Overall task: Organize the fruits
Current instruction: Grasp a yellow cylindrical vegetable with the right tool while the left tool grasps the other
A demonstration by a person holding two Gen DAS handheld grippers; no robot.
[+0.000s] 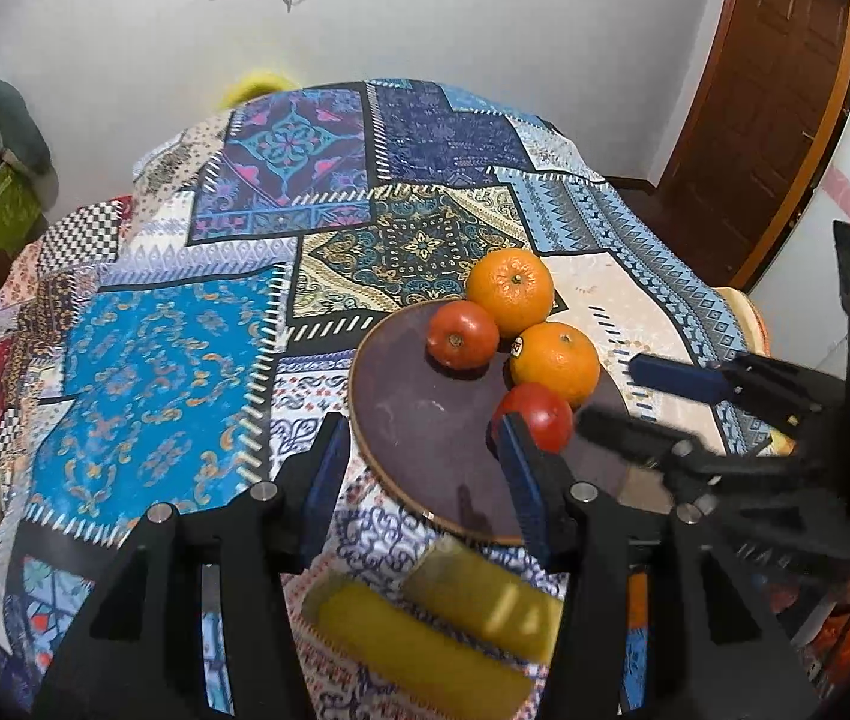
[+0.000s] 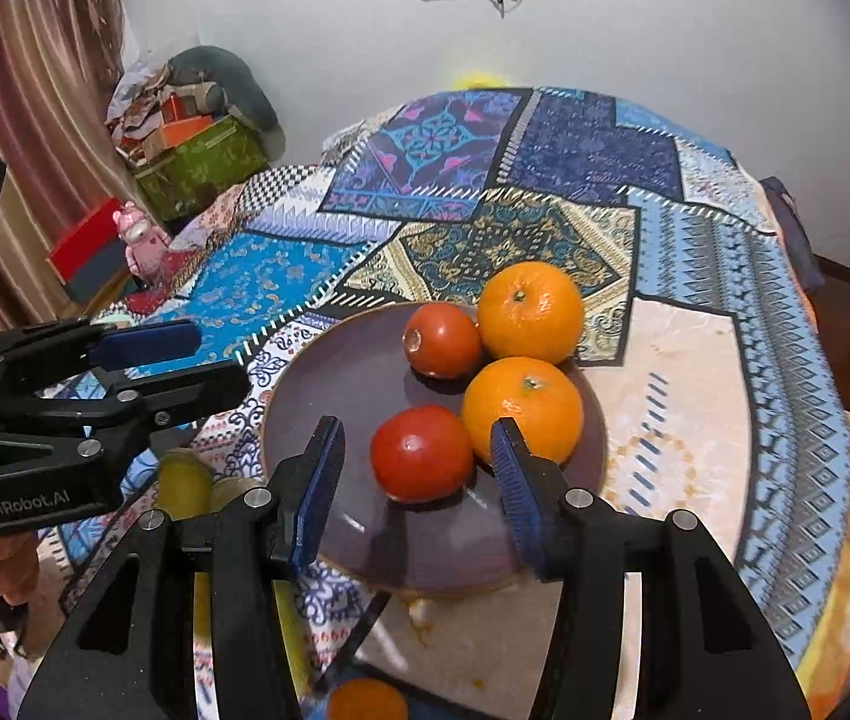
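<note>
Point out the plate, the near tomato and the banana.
plate (image 2: 329, 384): right wrist view, bare purple surface left of the fruit.
near tomato (image 2: 422, 453): right wrist view, middle of its red skin.
banana (image 1: 425, 648): left wrist view, yellow peel, mid-length, blurred.

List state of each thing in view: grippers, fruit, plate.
left hand-held gripper: open, empty
right hand-held gripper: open, empty, above the plate
plate: flat on the tablecloth, four fruits on it
oranges: two on the plate, touching
tomatoes: two on the plate, apart
bananas: off the plate, on the cloth
</note>
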